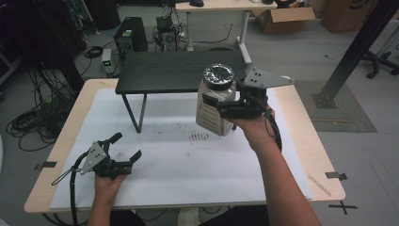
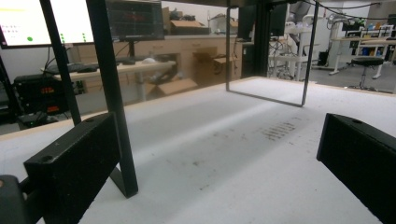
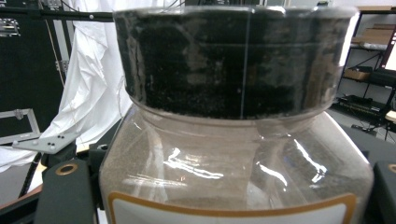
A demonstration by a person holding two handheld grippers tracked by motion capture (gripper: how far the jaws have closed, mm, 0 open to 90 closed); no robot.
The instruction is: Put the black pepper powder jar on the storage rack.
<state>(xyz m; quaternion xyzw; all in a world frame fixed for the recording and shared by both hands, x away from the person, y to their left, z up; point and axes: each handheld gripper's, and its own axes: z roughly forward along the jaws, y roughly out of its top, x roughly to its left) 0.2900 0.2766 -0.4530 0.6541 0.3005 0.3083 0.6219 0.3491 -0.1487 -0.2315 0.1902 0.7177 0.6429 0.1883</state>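
Currently my right gripper (image 1: 221,104) clamps the upright jar (image 1: 215,101) above the table (image 1: 301,155), seemingly airborne; my left gripper (image 1: 126,146) rests agape, well apart leftward.

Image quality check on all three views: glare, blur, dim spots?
High view: dim overall, the jar held in the right gripper legible, its lid catching speckled reflections. Left gripper view: monitor at top left blown out, the black jaws soft at close range, table sheet fairly sharp. Right gripper view: the jar sits very close, white glare streaks across its shoulder, background soft.
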